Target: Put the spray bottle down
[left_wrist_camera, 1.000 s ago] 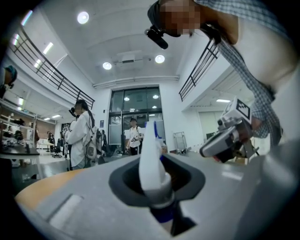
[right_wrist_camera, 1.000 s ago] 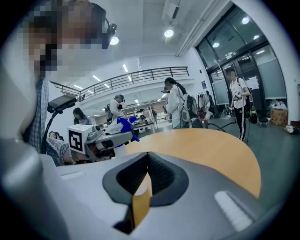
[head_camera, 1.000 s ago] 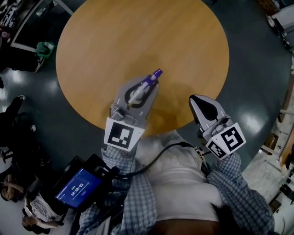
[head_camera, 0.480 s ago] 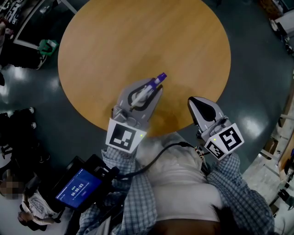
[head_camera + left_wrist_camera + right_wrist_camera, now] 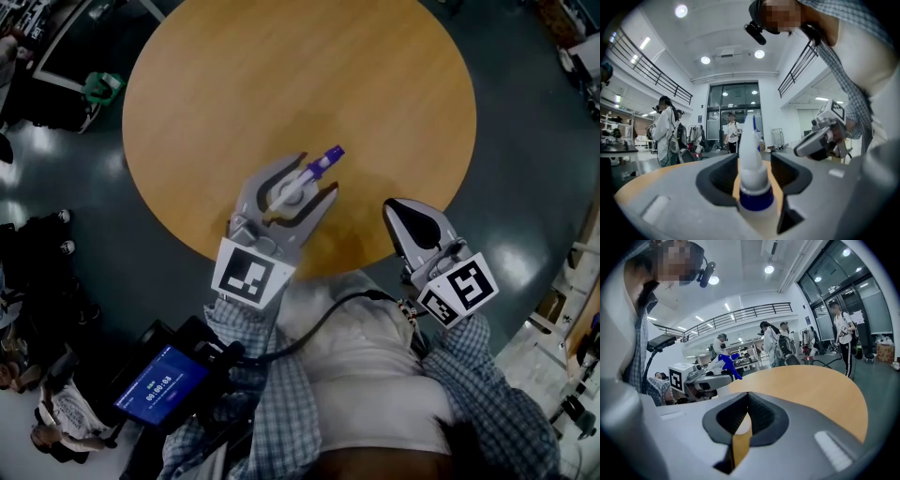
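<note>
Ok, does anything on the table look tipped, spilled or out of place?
Nothing stands out. The spray bottle stands upright between the jaws of the left hand-held gripper, which have just been opening and stand clear of it; the table shows no spill.

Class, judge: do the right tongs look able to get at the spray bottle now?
Probably not: the left tongs, just opened, flank the bottle on both sides, and the right tongs are shut. Only its nozzle sticks out.

We find the head view dim and underexposed, with pale glare patches on the floor (image 5: 511, 255). The left gripper view and right gripper view are brighter, lit by ceiling lights (image 5: 705, 60), fisheye-bent with dark corners. The close spray bottle (image 5: 752, 185) looks soft.
</note>
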`<state>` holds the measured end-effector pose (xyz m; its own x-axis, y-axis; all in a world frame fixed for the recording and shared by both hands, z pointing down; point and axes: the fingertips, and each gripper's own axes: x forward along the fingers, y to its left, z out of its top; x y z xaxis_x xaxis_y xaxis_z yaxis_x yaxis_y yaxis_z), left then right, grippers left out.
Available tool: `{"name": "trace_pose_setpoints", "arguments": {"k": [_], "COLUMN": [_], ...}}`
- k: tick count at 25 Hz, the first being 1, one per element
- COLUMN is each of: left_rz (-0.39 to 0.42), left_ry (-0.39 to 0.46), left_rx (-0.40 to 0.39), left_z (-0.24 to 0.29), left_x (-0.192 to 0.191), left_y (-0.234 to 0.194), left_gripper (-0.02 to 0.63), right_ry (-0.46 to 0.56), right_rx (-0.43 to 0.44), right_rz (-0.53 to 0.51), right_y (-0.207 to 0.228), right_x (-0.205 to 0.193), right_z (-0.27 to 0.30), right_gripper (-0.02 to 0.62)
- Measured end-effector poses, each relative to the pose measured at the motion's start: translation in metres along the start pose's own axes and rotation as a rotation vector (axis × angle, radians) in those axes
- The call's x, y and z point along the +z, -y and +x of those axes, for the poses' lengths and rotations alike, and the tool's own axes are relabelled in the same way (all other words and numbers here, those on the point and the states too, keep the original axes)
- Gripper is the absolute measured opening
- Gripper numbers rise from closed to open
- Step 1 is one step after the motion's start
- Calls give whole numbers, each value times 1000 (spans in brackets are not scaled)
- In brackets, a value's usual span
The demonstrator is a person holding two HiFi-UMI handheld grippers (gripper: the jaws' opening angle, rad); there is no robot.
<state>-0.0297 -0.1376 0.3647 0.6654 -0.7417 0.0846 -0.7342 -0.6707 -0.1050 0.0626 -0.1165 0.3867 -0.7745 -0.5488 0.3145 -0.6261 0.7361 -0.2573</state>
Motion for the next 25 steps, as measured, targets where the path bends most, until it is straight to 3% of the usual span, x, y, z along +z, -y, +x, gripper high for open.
{"name": "trace_pose_setpoints", "arguments": {"k": [7, 13, 21, 25], "left_rz": [-69, -126, -130, -142], "left_ry": [-41, -69, -79, -67], "left_rx": [20, 103, 231, 316], "left_z": [-17, -34, -72, -91], "left_x": [-22, -43, -20, -10], "left_y": [-1, -15, -3, -5], "left_gripper": [215, 216, 215, 182], "right_ry": [-10, -4, 59, 85], "right_rx": [19, 50, 111, 142], "right_rz": [1, -9, -52, -54], "right_y": [5, 14, 5, -2], "right_x": [-5, -6, 27, 39], "right_z": [13, 33, 17, 15], "right_gripper": [3, 3, 3, 3]}}
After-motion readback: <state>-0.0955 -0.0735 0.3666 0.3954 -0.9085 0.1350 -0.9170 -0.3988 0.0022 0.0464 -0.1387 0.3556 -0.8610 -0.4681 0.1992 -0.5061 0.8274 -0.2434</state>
